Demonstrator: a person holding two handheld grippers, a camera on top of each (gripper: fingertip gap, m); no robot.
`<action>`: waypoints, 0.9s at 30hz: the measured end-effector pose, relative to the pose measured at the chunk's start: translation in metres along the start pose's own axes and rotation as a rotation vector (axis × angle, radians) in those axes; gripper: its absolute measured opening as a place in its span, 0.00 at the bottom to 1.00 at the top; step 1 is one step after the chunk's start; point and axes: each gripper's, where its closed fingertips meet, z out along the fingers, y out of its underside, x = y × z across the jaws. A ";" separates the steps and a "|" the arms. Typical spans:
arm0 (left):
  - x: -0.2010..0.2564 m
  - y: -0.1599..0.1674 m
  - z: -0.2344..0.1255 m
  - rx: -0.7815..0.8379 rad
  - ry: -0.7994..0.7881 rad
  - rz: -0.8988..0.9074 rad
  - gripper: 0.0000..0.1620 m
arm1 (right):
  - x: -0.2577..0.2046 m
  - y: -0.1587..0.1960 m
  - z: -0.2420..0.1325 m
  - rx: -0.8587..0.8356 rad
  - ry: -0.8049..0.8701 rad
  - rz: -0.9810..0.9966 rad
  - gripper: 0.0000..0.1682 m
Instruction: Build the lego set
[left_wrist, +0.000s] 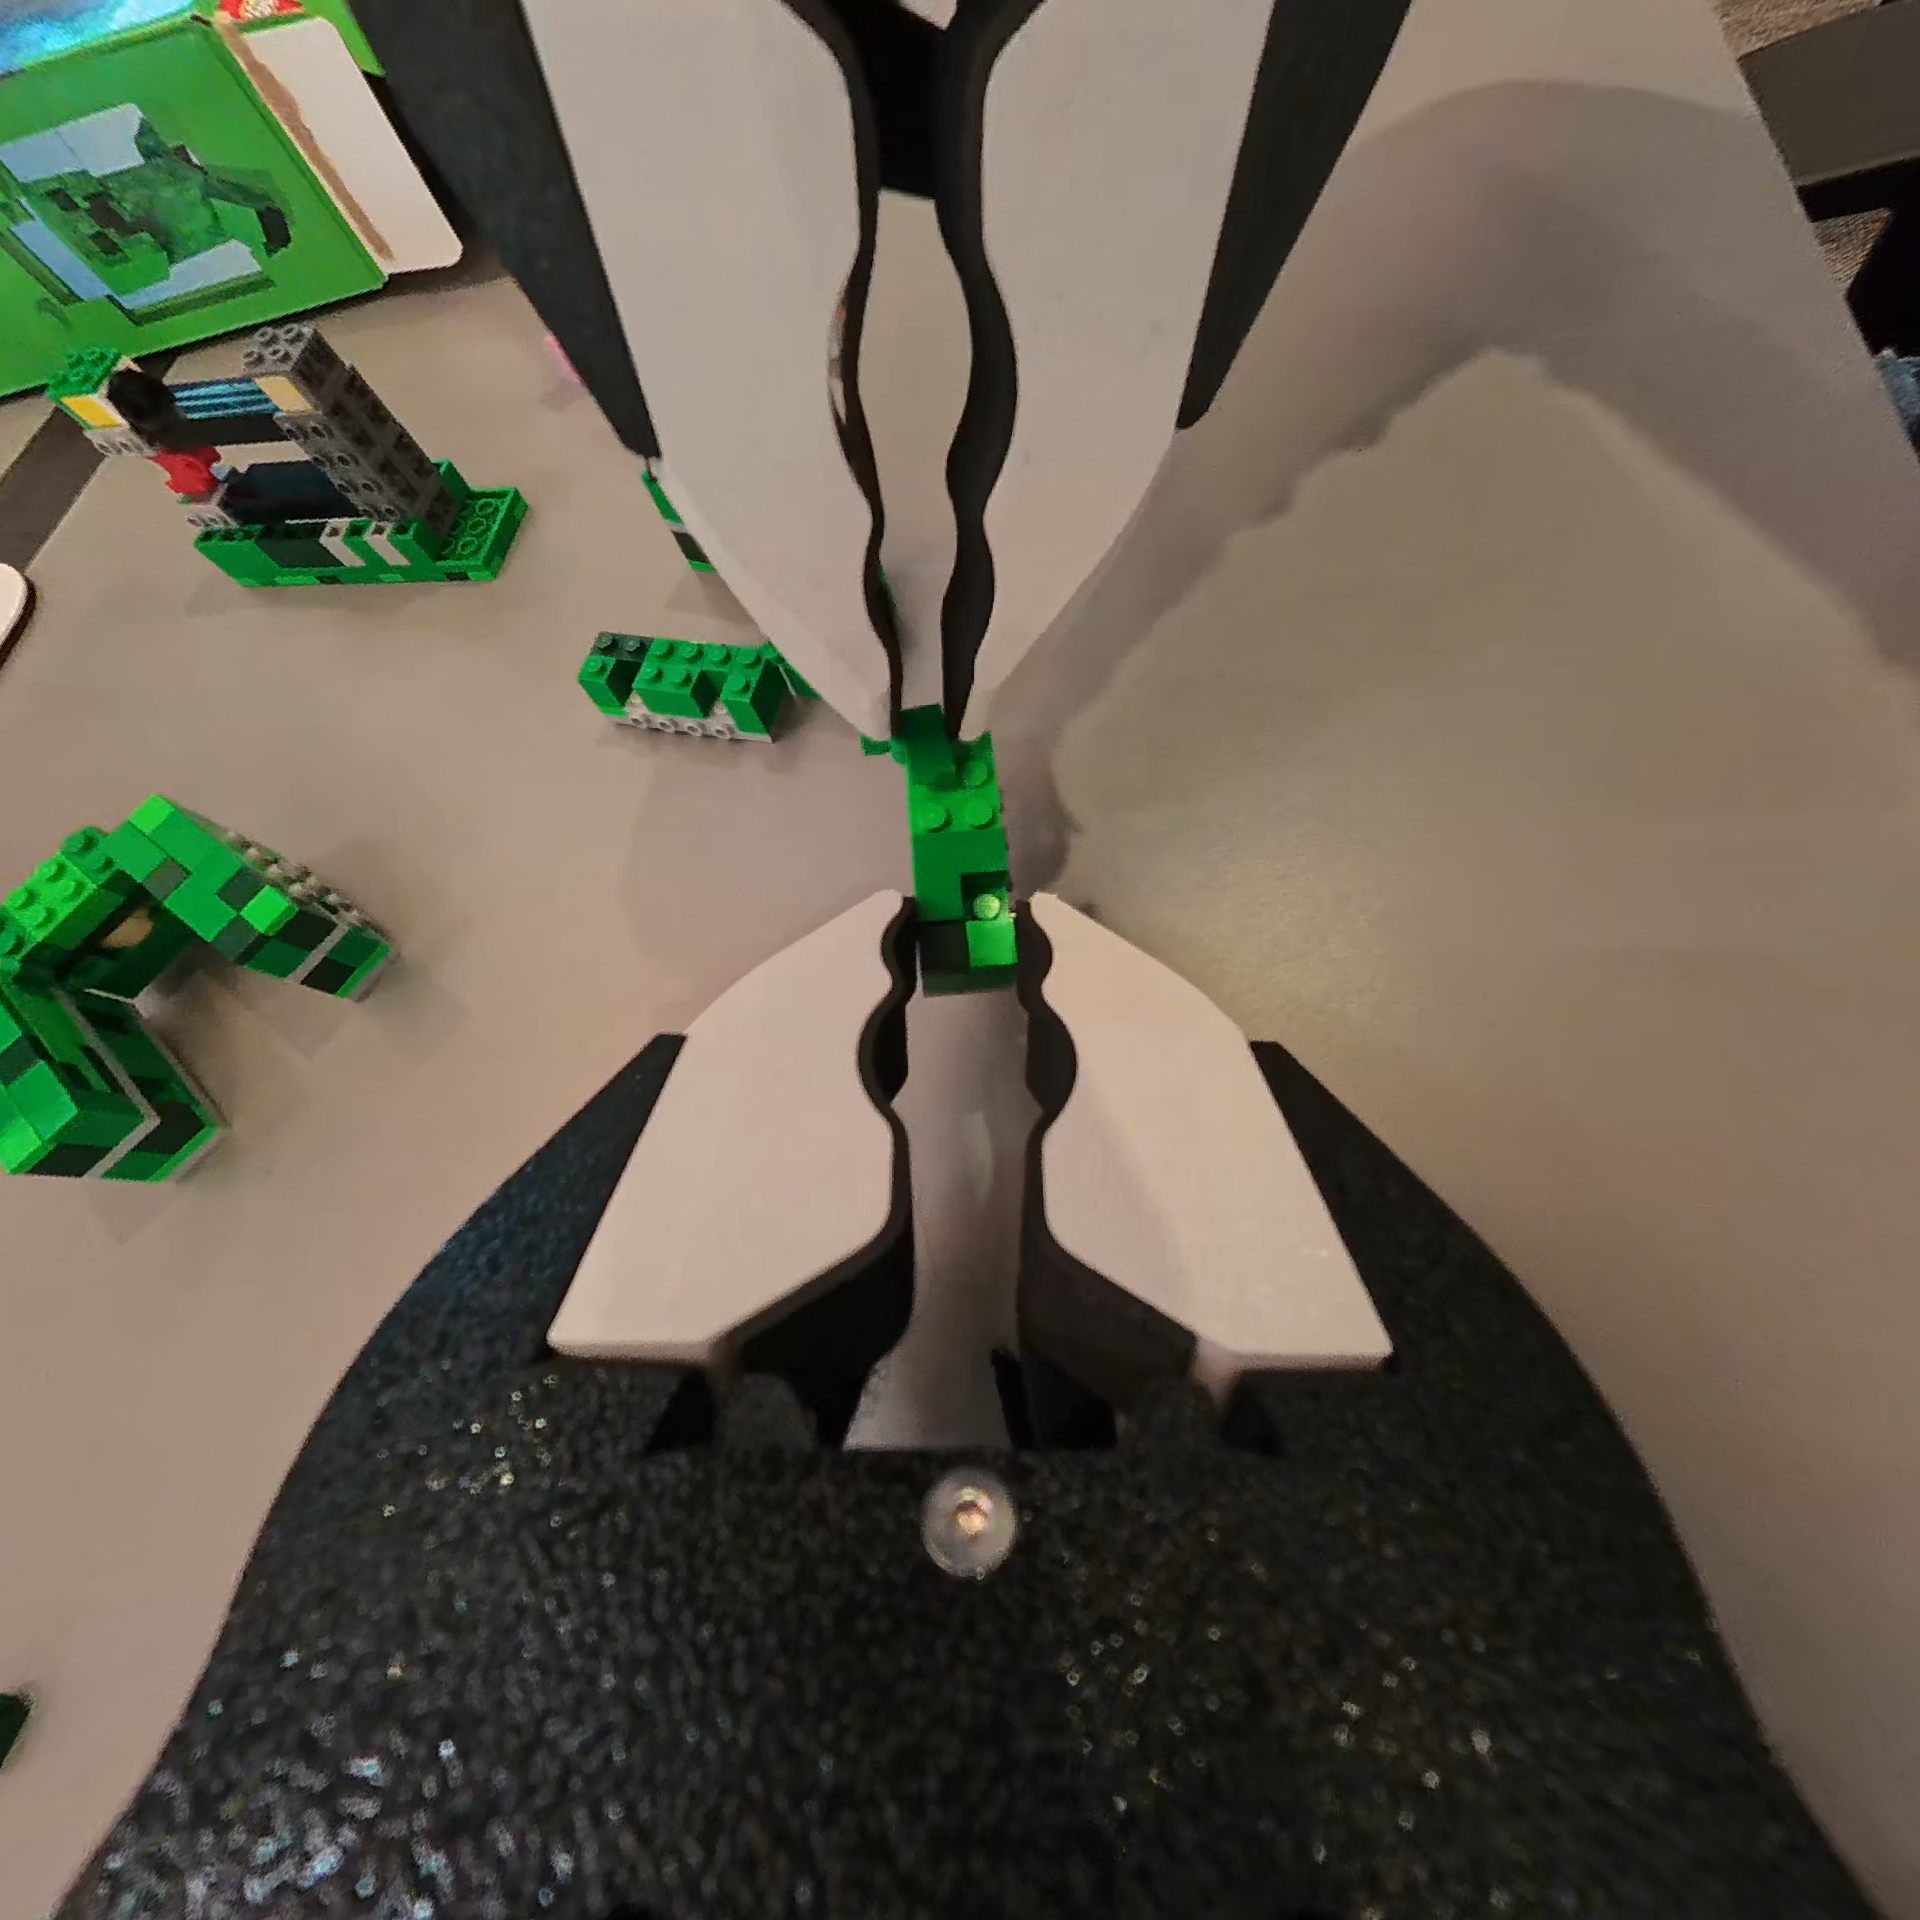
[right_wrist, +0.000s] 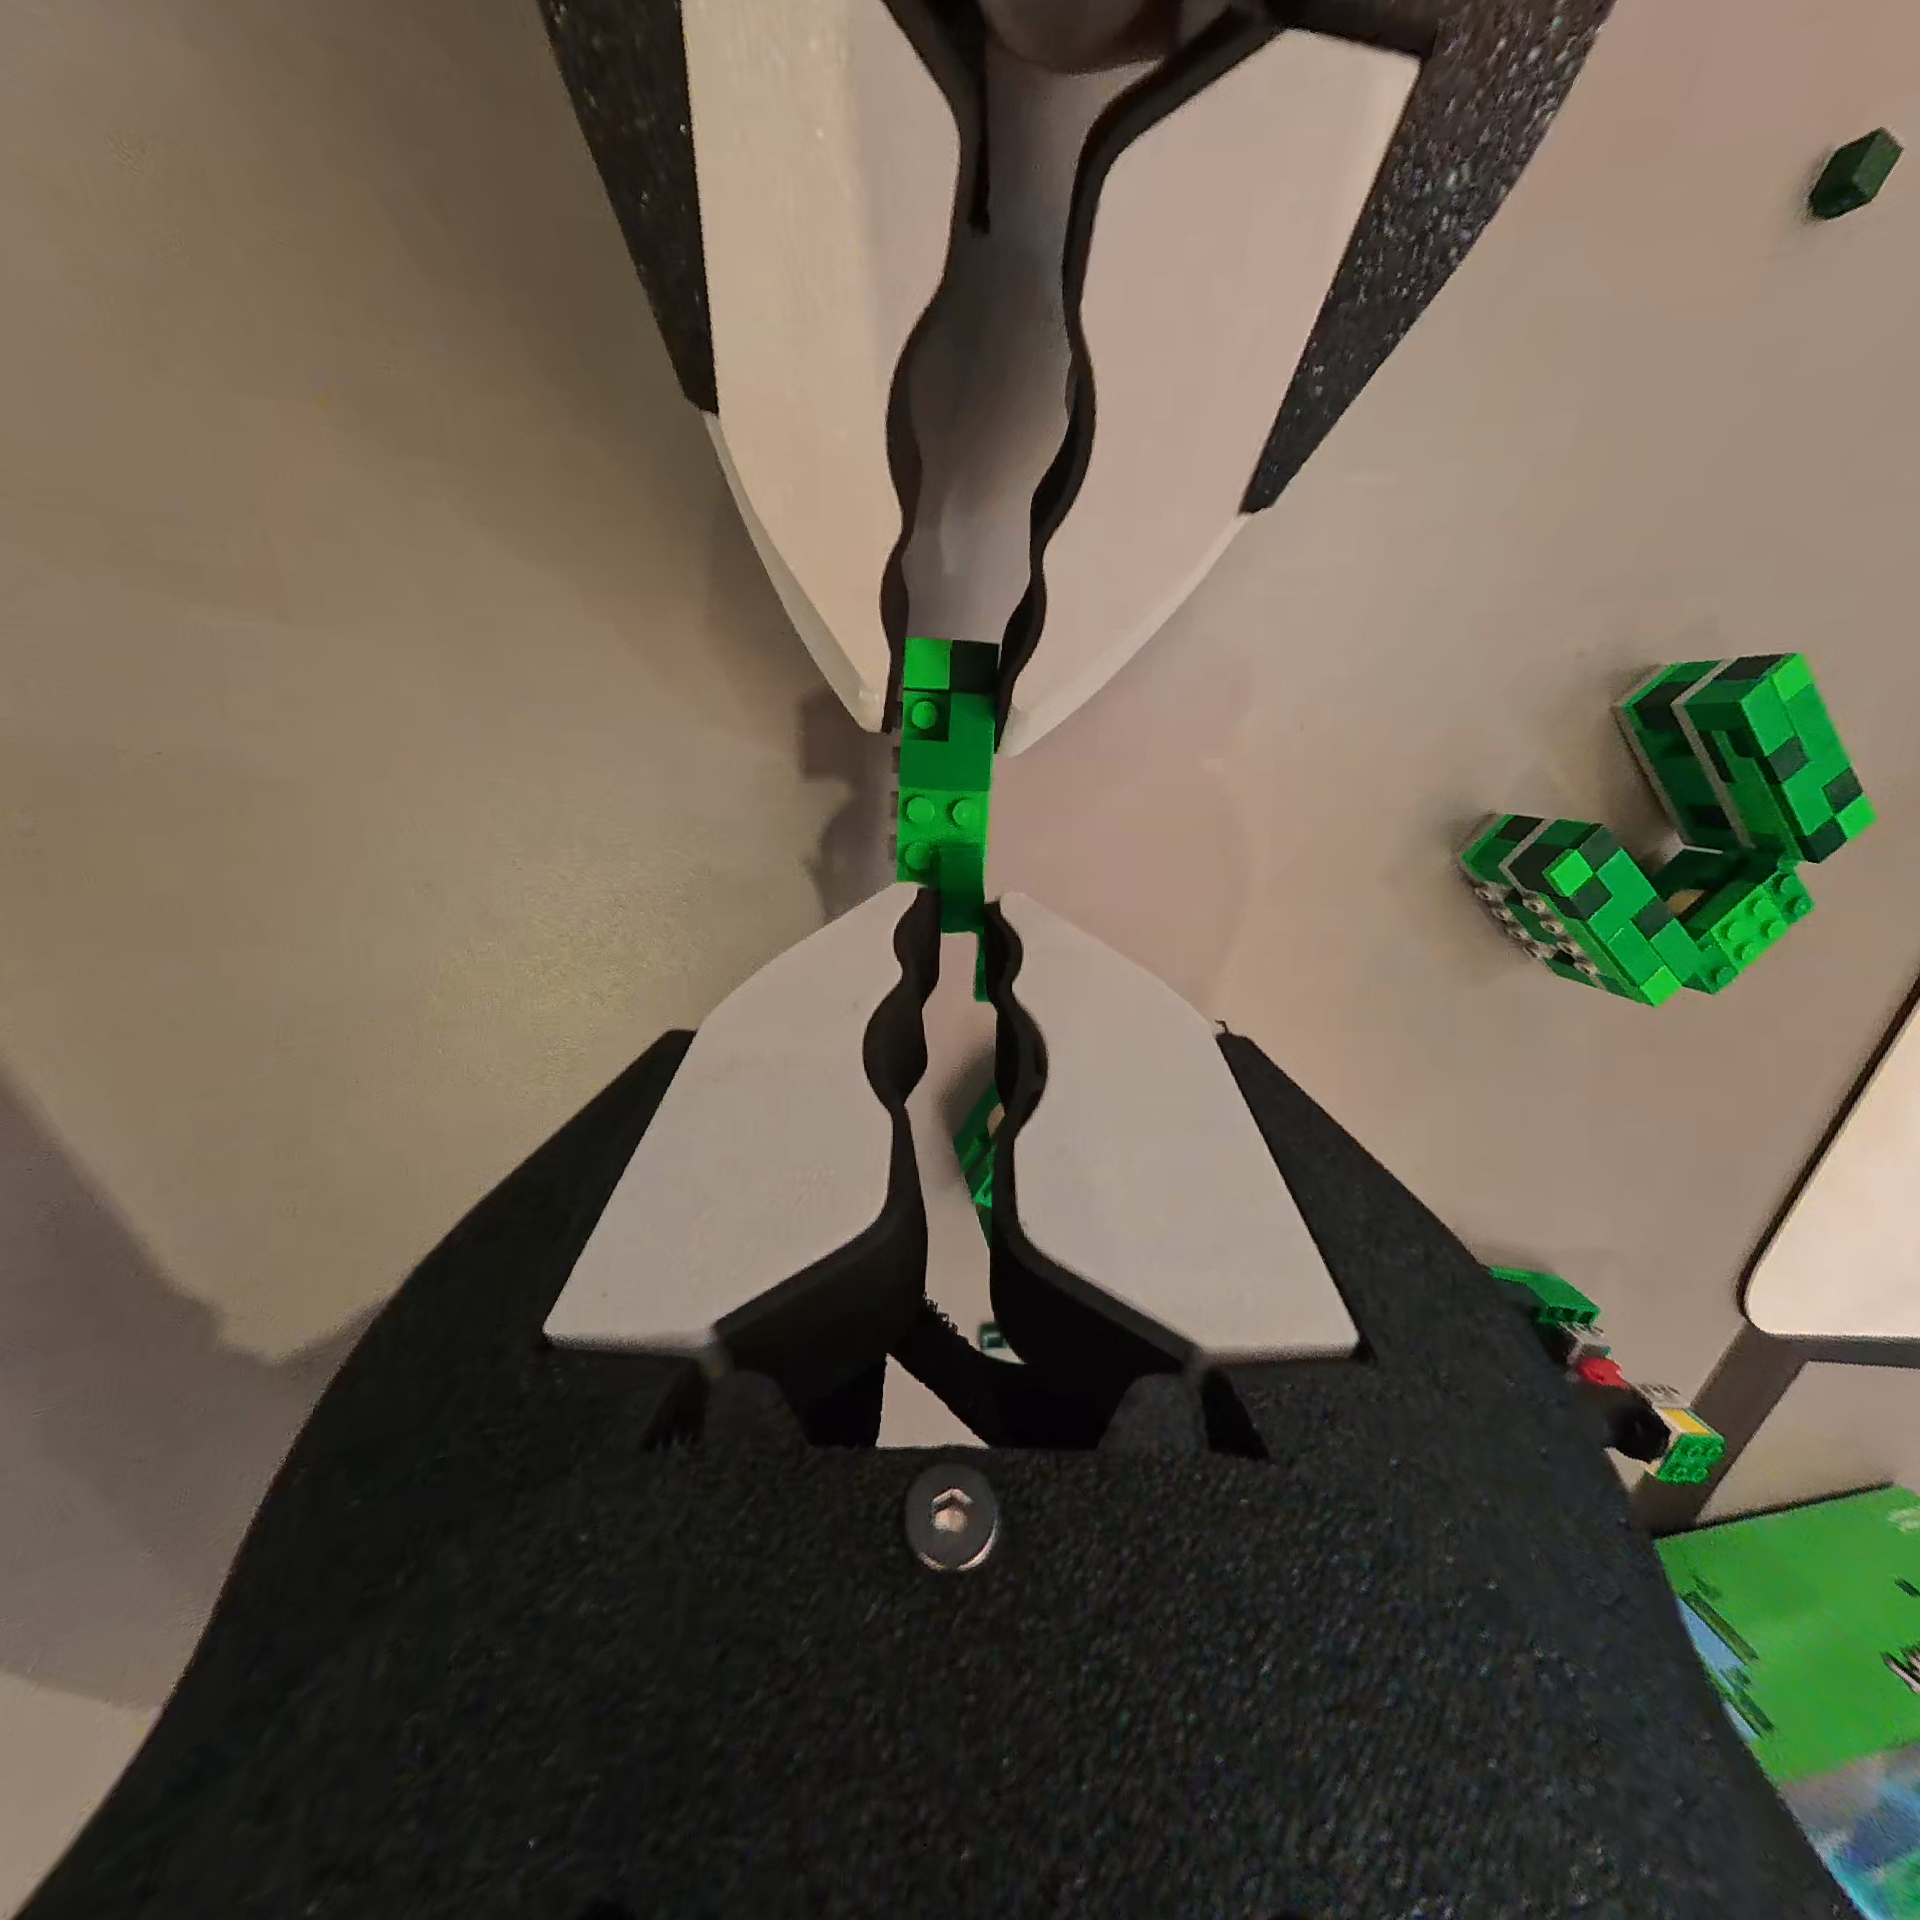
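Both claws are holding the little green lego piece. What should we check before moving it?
1. Left gripper shut on the green lego piece: ok.
2. Right gripper shut on its other end: ok.
3. Piece lifted off the table: cannot tell.
4. Bricks in the piece pressed fully together: cannot tell.
5. Nearest green block clear of the piece: ok.

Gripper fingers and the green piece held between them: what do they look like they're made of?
Green brick assembly: hard, glossy plastic, judging by moulded studs and crisp edges. The left gripper and right gripper each clamp one end. Fingers: matte pale grey faces, likely rigid plastic, with wavy black inner pads, possibly rubber. Black bodies look grainy, perhaps printed. Table: smooth matte grey, material unclear.
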 end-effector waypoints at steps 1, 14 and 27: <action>0.000 0.000 0.000 0.003 0.001 -0.001 0.11 | 0.000 0.000 -0.001 -0.002 0.000 -0.001 0.05; -0.002 -0.003 -0.003 0.019 -0.005 -0.009 0.11 | 0.003 -0.002 -0.003 -0.007 0.007 0.025 0.05; -0.020 -0.005 -0.014 0.066 -0.073 -0.108 0.11 | 0.017 -0.011 -0.021 0.186 0.189 0.012 0.18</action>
